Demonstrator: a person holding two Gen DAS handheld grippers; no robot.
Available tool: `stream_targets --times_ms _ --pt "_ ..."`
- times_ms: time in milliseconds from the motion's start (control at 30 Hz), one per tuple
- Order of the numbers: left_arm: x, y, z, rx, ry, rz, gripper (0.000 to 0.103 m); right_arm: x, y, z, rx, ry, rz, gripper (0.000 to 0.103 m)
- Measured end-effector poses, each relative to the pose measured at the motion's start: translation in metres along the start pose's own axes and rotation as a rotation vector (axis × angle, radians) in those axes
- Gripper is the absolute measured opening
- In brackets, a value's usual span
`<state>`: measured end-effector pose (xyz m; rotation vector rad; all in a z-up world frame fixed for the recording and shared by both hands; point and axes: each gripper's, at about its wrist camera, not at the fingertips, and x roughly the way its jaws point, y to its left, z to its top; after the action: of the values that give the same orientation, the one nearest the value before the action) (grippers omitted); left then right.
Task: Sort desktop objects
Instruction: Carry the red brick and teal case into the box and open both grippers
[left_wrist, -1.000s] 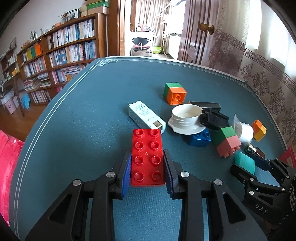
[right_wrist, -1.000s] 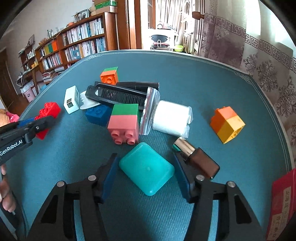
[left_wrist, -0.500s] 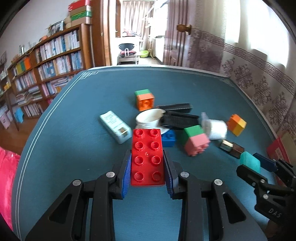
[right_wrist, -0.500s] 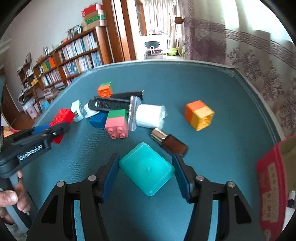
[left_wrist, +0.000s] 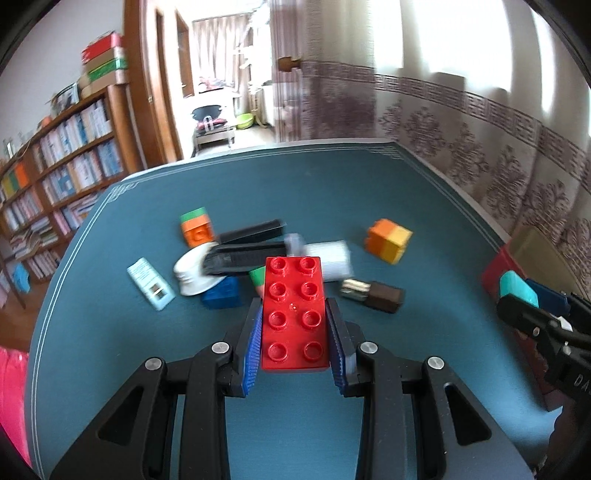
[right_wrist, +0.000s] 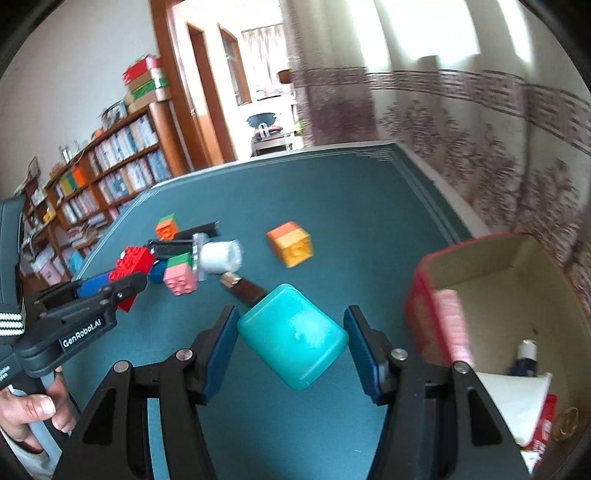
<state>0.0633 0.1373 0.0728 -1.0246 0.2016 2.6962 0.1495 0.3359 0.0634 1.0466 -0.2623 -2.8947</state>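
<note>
Basically, both carries are live over the teal felt-like table (left_wrist: 332, 192), which is flat and grippy-looking. Open cardboard box (right_wrist: 491, 280) at the right edge, red outside, plain inside, a few items already in it; I read it as the drop target. Loose pile still mid-table: orange-yellow block (right_wrist: 291, 243), white roll in clear wrap (right_wrist: 219, 256), black comb-like piece (left_wrist: 243, 254), white dish (left_wrist: 192, 277), brown bottle with metal cap (left_wrist: 373, 293). Right gripper (right_wrist: 291, 332) is clamped on the teal case (right_wrist: 291, 332), held clear of the table beside the box wall: smooth rounded plastic, glossy, sits skewed between the pads, so likely to twist or slip; it looks light and stiff, better taken across flat sides than corners. Left gripper (left_wrist: 293, 325) is clamped on the red brick (left_wrist: 293, 314), also held above the table: rigid studded plastic, straight parallel long walls, pads on those walls at its near half. That should be a secure hold, light, not fragile. Far half overhangs forward, so watch for pivoting.
</note>
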Motion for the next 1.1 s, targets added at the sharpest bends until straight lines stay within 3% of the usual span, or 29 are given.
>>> stream_targets --times_ms 600,1100 --pt "-0.011 -0.113 0.017 0.190 -0.026 -0.119 0.034 -0.064 -0.105 -0.015 0.174 -0.096 -0.166 0.063" --pt "-0.017 -0.177 0.027 0.286 -0.045 -0.211 0.034 -0.086 -0.153 -0.028 0.248 -0.108 -0.248 0.063"
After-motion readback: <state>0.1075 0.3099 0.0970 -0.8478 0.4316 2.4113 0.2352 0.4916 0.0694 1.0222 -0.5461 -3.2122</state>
